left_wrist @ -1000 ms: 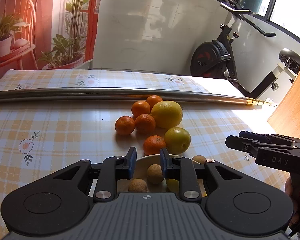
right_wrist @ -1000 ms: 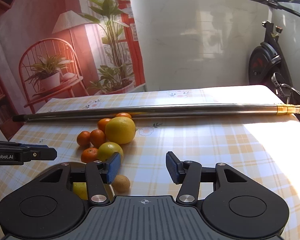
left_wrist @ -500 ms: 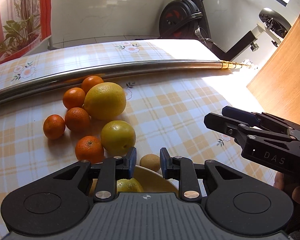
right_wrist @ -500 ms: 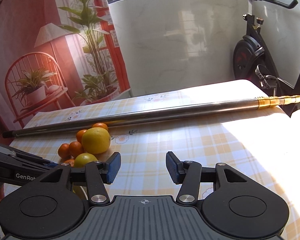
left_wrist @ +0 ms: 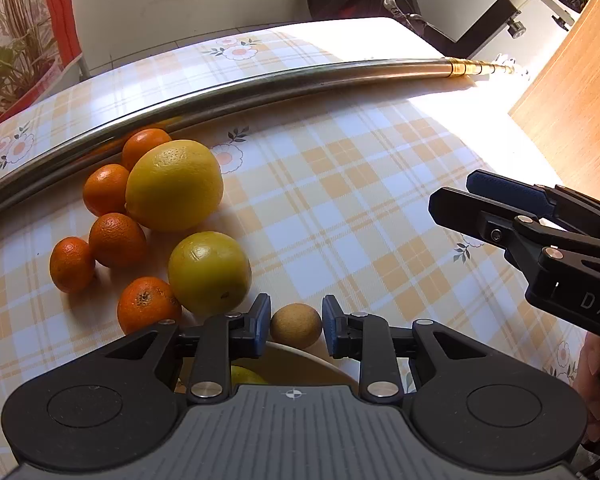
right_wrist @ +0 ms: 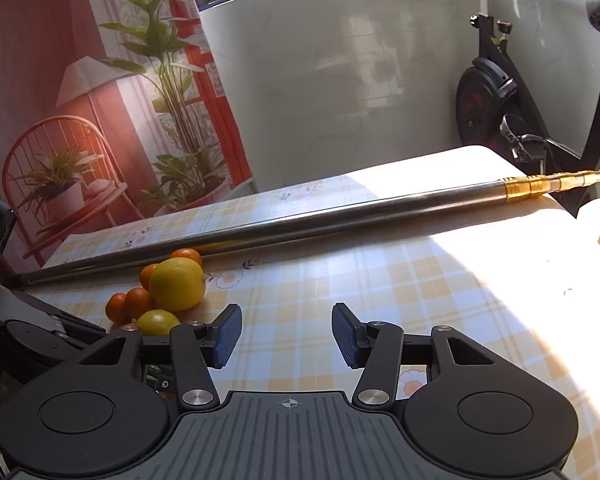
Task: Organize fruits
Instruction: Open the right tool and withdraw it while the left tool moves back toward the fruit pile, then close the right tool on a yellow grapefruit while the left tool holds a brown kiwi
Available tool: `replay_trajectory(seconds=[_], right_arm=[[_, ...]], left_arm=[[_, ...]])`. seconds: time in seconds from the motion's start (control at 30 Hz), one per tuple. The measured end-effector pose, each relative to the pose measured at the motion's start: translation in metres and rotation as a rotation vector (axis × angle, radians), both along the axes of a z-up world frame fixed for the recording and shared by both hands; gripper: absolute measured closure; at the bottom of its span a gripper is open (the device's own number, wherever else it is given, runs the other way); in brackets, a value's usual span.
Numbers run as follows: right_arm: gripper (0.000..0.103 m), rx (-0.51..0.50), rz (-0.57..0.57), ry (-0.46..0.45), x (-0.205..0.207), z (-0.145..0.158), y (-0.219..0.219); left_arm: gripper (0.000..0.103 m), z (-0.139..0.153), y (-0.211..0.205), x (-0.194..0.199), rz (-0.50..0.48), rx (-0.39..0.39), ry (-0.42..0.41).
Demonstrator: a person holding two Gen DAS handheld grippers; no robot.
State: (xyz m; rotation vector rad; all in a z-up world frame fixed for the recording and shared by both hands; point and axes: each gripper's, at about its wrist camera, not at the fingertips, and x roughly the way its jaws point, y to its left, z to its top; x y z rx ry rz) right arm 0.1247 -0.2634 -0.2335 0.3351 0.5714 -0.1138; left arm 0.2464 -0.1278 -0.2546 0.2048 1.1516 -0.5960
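While both jaws stand open, the left gripper (left_wrist: 293,326) brackets a small brown fruit (left_wrist: 296,325); closing off-centre could roll it toward three o'clock, away from the bowl (left_wrist: 300,354).

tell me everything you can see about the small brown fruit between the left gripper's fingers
The small brown fruit is round, with a dull tan, slightly rough skin. It lies on the checked tablecloth, just beyond the rim of a pale bowl. It sits in the gap of the left gripper, whose blue pads flank it with slim gaps either side, not touching. A larger yellow-green fruit lies close to its left.
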Motion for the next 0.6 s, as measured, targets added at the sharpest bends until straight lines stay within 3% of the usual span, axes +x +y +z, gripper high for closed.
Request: replay_trajectory(seconds=[0.33, 0.6], right_arm=[[0.056, 0.004, -0.005, 0.000, 0.000, -0.002, -0.001], [0.056, 0.000, -0.005, -0.008, -0.001, 0.001, 0.000]], left_arm=[[0.073, -0.005, -0.008, 0.002, -0.014, 0.022, -0.008], [0.073, 0.018, 0.023, -0.012, 0.068, -0.127, -0.074]])
